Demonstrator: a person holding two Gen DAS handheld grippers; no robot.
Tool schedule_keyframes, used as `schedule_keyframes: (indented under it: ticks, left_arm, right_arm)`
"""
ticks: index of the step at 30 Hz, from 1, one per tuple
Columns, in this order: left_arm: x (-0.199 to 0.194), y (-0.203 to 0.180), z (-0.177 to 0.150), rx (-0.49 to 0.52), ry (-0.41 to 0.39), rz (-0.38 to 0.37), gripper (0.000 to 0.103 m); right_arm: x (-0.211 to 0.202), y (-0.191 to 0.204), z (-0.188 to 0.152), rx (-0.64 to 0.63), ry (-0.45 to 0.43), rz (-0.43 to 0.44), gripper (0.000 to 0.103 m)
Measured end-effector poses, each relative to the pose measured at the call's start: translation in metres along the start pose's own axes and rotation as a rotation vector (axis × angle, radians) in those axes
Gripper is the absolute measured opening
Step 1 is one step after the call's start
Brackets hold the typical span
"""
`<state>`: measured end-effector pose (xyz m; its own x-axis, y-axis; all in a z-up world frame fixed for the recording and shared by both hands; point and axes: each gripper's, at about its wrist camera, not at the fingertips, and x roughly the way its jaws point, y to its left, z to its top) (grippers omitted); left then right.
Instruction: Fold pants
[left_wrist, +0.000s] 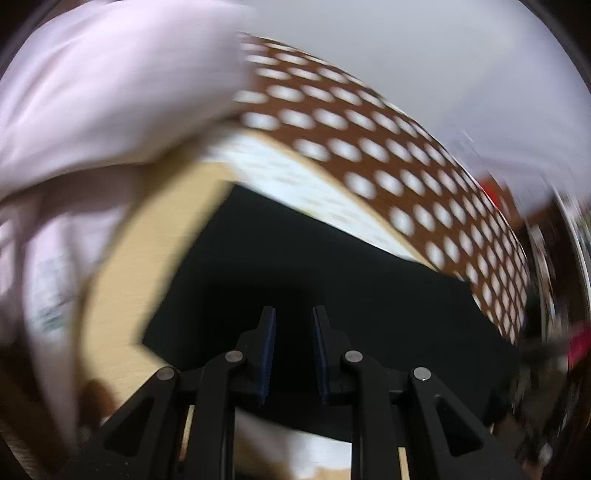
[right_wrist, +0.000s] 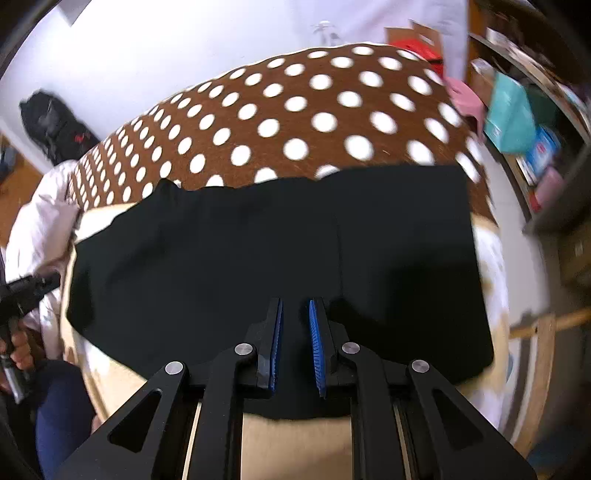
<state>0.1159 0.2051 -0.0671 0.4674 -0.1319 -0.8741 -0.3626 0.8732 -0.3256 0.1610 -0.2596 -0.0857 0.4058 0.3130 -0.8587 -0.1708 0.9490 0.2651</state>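
Note:
The black pants (right_wrist: 280, 251) lie flat on the bed as a folded rectangular shape, with a seam running down the middle. My right gripper (right_wrist: 295, 306) hovers over their near edge, jaws slightly apart, nothing between the blue pads. In the blurred left wrist view, my left gripper (left_wrist: 293, 314) is above the pants (left_wrist: 314, 277) near one corner, jaws apart and empty. The left gripper also shows in the right wrist view (right_wrist: 22, 295), at the far left edge in a hand.
A brown blanket with white dots (right_wrist: 295, 110) covers the bed beyond the pants. A pale pink quilt (left_wrist: 110, 92) is bunched at the left. Shelves with boxes (right_wrist: 524, 122) stand at the right; a black bag (right_wrist: 51, 122) lies on the floor.

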Motion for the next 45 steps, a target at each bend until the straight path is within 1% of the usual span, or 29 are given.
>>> schedule_keyframes:
  ticks: [2, 4, 5, 7, 9, 10, 11, 12, 13, 15, 17, 19, 20, 21, 23, 24, 25, 26, 27, 29, 31, 34, 37, 38, 39, 41, 42, 44, 45]
  left_arm:
    - [0.008, -0.035, -0.004, 0.083, 0.012, -0.046, 0.022]
    - [0.021, -0.07, -0.008, 0.161, 0.037, -0.089, 0.022]
    - [0.026, -0.084, -0.012, 0.191, 0.054, -0.102, 0.022]
    - [0.048, -0.114, -0.016, 0.24, 0.095, -0.126, 0.022]
    - [0.068, -0.137, -0.02, 0.278, 0.132, -0.141, 0.022]
    - [0.077, -0.146, -0.021, 0.295, 0.14, -0.139, 0.022]
    - [0.086, -0.152, -0.021, 0.312, 0.139, -0.123, 0.022]
    - [0.096, -0.158, -0.02, 0.332, 0.133, -0.093, 0.022]
    - [0.102, -0.162, -0.019, 0.337, 0.126, -0.076, 0.022]
    - [0.104, -0.17, -0.014, 0.345, 0.097, -0.064, 0.022]
    - [0.099, -0.18, -0.012, 0.365, 0.084, -0.028, 0.021]
    - [0.087, -0.19, -0.014, 0.377, 0.038, -0.075, 0.022]
    - [0.085, -0.196, -0.016, 0.388, 0.029, -0.091, 0.022]
    - [0.088, -0.203, -0.018, 0.407, 0.03, -0.083, 0.022]
    - [0.107, -0.213, -0.019, 0.431, 0.063, -0.024, 0.022]
    - [0.115, -0.216, -0.018, 0.431, 0.074, -0.009, 0.022]
    - [0.117, -0.218, -0.017, 0.42, 0.066, -0.008, 0.022]
    - [0.115, -0.221, -0.016, 0.416, 0.064, -0.003, 0.022]
    - [0.111, -0.224, -0.016, 0.416, 0.067, 0.006, 0.022]
    - [0.096, -0.228, -0.022, 0.429, 0.046, 0.005, 0.022]
    - [0.076, -0.228, -0.033, 0.454, 0.016, -0.003, 0.022]
    - [0.048, -0.213, -0.055, 0.447, 0.002, -0.005, 0.022]
    - [0.032, -0.196, -0.082, 0.437, 0.025, 0.003, 0.022]
    - [0.032, -0.195, -0.091, 0.439, 0.039, 0.013, 0.022]
    - [0.035, -0.191, -0.102, 0.444, 0.074, 0.04, 0.022]
    - [0.047, -0.181, -0.116, 0.445, 0.151, 0.085, 0.022]
    - [0.05, -0.176, -0.123, 0.433, 0.177, 0.097, 0.022]
    - [0.048, -0.175, -0.126, 0.413, 0.185, 0.107, 0.022]
    - [0.043, -0.174, -0.125, 0.397, 0.179, 0.099, 0.022]
  right_arm:
    - [0.009, 0.009, 0.014, -0.012, -0.014, 0.041, 0.015]
    - [0.019, 0.016, 0.027, -0.043, -0.029, 0.048, 0.015]
    - [0.026, 0.019, 0.033, -0.065, -0.031, 0.043, 0.015]
    - [0.042, 0.018, 0.043, -0.081, -0.001, 0.04, 0.015]
    - [0.056, 0.007, 0.052, -0.085, 0.017, 0.003, 0.015]
    - [0.061, -0.002, 0.055, -0.076, 0.013, -0.031, 0.015]
    - [0.063, -0.015, 0.059, -0.04, 0.005, -0.025, 0.015]
    - [0.063, -0.026, 0.061, 0.001, 0.001, 0.011, 0.015]
    - [0.059, -0.036, 0.062, 0.038, -0.002, 0.028, 0.015]
    - [0.048, -0.037, 0.061, 0.016, -0.021, -0.012, 0.015]
    - [0.033, -0.036, 0.053, -0.019, -0.049, -0.016, 0.015]
    - [0.027, -0.045, 0.042, -0.02, -0.057, -0.023, 0.015]
    - [0.027, -0.054, 0.037, -0.013, -0.058, -0.03, 0.015]
    - [0.029, -0.062, 0.033, 0.009, -0.054, -0.02, 0.015]
    - [0.033, -0.076, 0.03, 0.088, -0.055, 0.03, 0.011]
    - [0.03, -0.076, 0.03, 0.1, -0.058, 0.029, 0.011]
    - [0.025, -0.072, 0.029, 0.091, -0.065, 0.004, 0.013]
    - [0.017, -0.064, 0.028, 0.064, -0.074, -0.045, 0.016]
    - [0.011, -0.057, 0.025, 0.039, -0.073, -0.055, 0.016]
    - [0.001, -0.049, 0.017, 0.026, -0.072, -0.053, 0.016]
    - [-0.009, -0.044, 0.001, 0.025, -0.063, -0.069, 0.016]
    - [-0.014, -0.047, -0.028, 0.073, 0.005, -0.085, 0.016]
    - [-0.017, -0.048, -0.054, 0.135, 0.076, -0.094, 0.016]
    - [-0.01, -0.052, -0.056, 0.15, 0.109, -0.102, 0.016]
    - [-0.011, -0.049, -0.058, 0.164, 0.132, -0.117, 0.016]
    - [-0.021, -0.047, -0.06, 0.164, 0.117, -0.142, 0.016]
    - [-0.027, -0.044, -0.06, 0.157, 0.108, -0.154, 0.016]
    - [-0.044, -0.035, -0.063, 0.138, 0.075, -0.137, 0.016]
    - [-0.052, -0.031, -0.066, 0.128, 0.058, -0.131, 0.016]
